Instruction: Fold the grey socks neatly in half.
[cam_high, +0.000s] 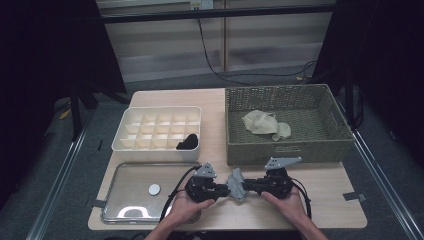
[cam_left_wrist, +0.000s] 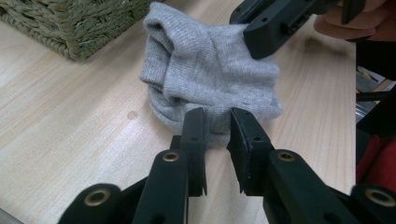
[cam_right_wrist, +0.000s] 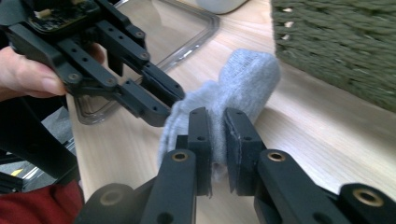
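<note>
From the high view, the grey sock sits bunched on the table near its front edge, just in front of the wicker basket, between the left gripper and the right gripper.

In the left gripper view, the left gripper has its jaws nearly closed, with a narrow gap, the tips at the sock's lower edge; whether they pinch it I cannot tell.

In the right gripper view, the right gripper is clamped on a fold of the sock, jaws close together.
</note>
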